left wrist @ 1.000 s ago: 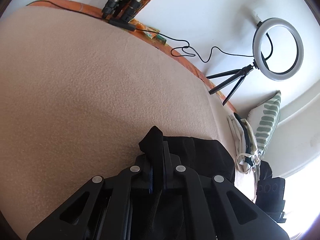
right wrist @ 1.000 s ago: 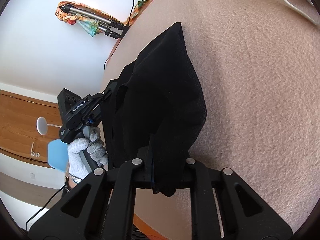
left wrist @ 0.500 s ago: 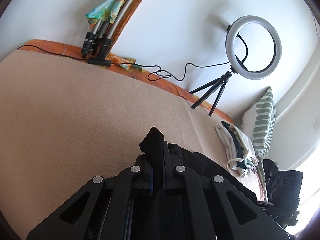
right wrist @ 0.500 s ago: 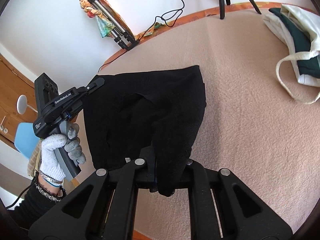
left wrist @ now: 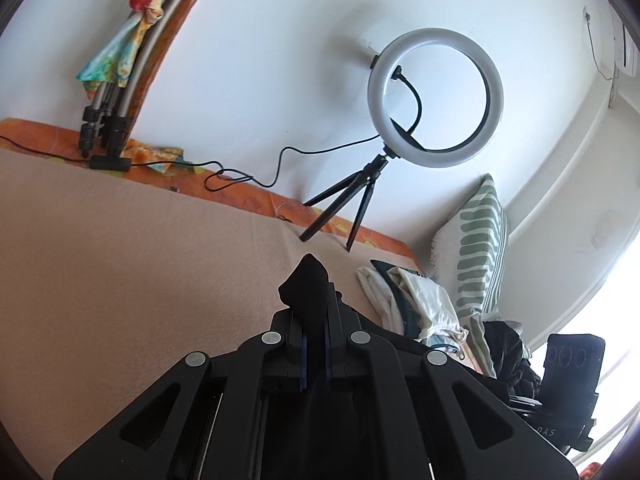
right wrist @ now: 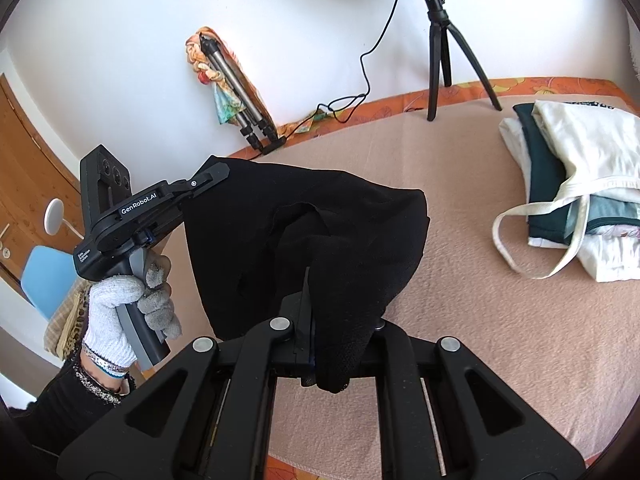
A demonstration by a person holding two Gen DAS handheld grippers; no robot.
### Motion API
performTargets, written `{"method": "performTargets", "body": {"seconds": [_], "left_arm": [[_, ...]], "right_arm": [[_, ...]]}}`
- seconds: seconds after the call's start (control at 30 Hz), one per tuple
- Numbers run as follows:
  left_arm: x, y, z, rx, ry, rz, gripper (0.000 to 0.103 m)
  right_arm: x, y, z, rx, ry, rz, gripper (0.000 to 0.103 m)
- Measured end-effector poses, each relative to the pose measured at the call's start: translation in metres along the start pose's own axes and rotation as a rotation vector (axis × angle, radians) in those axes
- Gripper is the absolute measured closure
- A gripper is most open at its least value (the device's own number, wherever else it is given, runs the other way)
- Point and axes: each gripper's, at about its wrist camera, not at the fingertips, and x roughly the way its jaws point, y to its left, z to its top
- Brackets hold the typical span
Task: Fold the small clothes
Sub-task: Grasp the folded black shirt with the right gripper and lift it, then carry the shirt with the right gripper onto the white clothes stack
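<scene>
Aloft, black garment (right wrist: 320, 240) between claws

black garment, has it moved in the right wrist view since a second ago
Yes. The black knit garment has lifted off the beige fleece blanket; it hangs stretched between left gripper and right gripper.

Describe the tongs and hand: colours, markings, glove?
Both tongs are matte black plastic with round silver pivot bolts. The left tongs carry white "GenRobot.AI" lettering, a three-lens camera block and a grey handle. The left hand wears a white-grey knit glove, beaded bracelets and a black sleeve.
</scene>
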Motion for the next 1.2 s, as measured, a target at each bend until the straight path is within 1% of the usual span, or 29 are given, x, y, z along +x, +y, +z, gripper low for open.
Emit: {"method": "performTargets", "body": {"seconds": [0.1, 0.23, 0.4, 0.53, 0.7, 0.83, 0.9, 0.97, 1.03, 1.1, 1.17, 1.2], "left_arm": [[0.018, -0.029, 0.014, 0.035, 0.001, -0.038, 0.099], [0.049, -0.075, 0.031, 0.093, 0.009, -0.091, 0.099], [0.100, -0.131, 0.044, 0.141, 0.024, -0.165, 0.099], [0.142, -0.172, 0.047, 0.189, 0.042, -0.209, 0.099], [0.194, -0.207, 0.047, 0.204, 0.067, -0.252, 0.099], [0.227, -0.215, 0.045, 0.201, 0.073, -0.263, 0.099], [0.247, -0.213, 0.041, 0.197, 0.073, -0.250, 0.099], [0.266, -0.205, 0.034, 0.192, 0.079, -0.210, 0.099], [0.287, -0.196, 0.024, 0.204, 0.097, -0.133, 0.099], [0.306, -0.185, 0.017, 0.217, 0.147, -0.051, 0.098], [0.313, -0.178, 0.013, 0.231, 0.169, -0.006, 0.096], [0.312, -0.176, 0.013, 0.238, 0.164, 0.009, 0.093]], "right_arm": [[-0.025, -0.012, 0.010, 0.005, -0.041, -0.009, 0.095], [-0.060, -0.032, 0.027, -0.031, -0.108, -0.073, 0.095], [-0.103, -0.083, 0.044, 0.000, -0.174, -0.152, 0.095], [-0.131, -0.123, 0.057, 0.024, -0.214, -0.213, 0.095], [-0.153, -0.167, 0.073, 0.034, -0.251, -0.284, 0.095], [-0.158, -0.199, 0.087, 0.024, -0.265, -0.329, 0.095], [-0.156, -0.215, 0.090, 0.020, -0.265, -0.343, 0.095], [-0.149, -0.232, 0.091, 0.020, -0.255, -0.345, 0.095], [-0.137, -0.252, 0.085, 0.051, -0.231, -0.333, 0.095], [-0.120, -0.273, 0.077, 0.099, -0.188, -0.295, 0.095], [-0.104, -0.290, 0.067, 0.134, -0.146, -0.270, 0.095], [-0.097, -0.296, 0.063, 0.148, -0.130, -0.262, 0.095]]}}
